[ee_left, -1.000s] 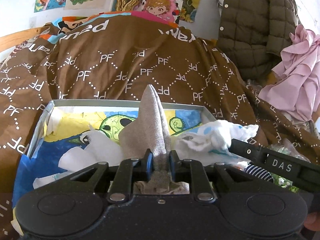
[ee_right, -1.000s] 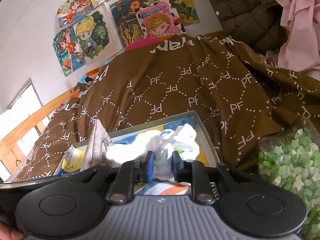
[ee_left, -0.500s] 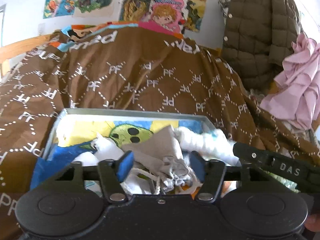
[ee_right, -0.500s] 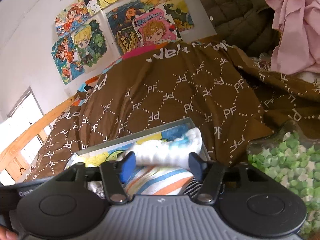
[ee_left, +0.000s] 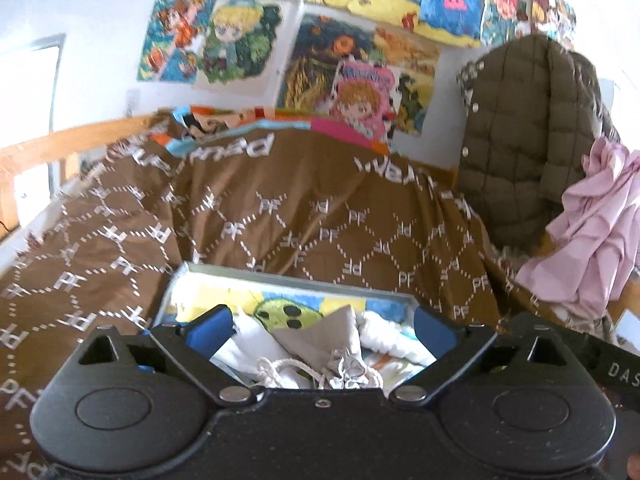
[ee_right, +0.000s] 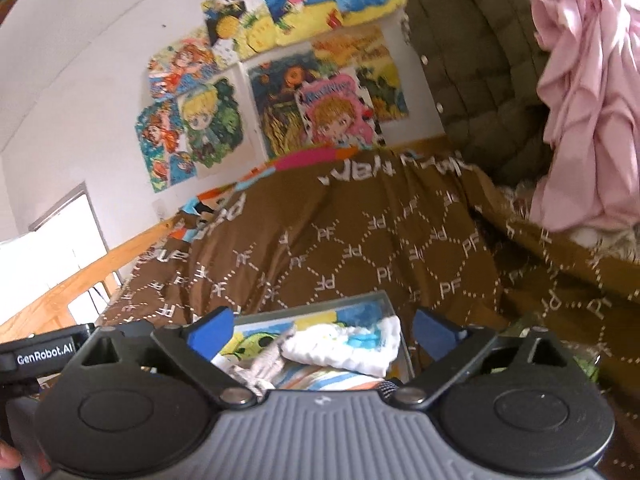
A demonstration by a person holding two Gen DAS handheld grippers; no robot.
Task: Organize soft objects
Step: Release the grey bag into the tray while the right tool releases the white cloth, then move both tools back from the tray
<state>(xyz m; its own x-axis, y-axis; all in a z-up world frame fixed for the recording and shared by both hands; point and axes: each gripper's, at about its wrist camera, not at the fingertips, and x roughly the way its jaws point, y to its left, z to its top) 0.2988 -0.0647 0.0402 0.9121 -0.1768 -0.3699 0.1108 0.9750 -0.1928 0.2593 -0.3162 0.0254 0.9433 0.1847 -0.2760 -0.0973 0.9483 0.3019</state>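
Shallow grey-rimmed rectangular tray (ee_left: 280,276) with a colourful cartoon-printed bottom, resting on a brown quilt (ee_left: 320,208) patterned with white "PF" letters. Left gripper (ee_left: 322,326): blue-padded jaws opening, nearly at full spread, nothing between the pads; beneath them, near the tray's middle, lies a grey cloth drawstring pouch (ee_left: 328,340) with a pale cord, flanked by crumpled white cloths (ee_left: 384,332). Right gripper (ee_right: 322,328): jaws likewise opening wide and empty; below, toward the tray's right edge, a white quilted cloth with blue print (ee_right: 348,346) rests on an orange-and-blue striped fabric (ee_right: 320,378).
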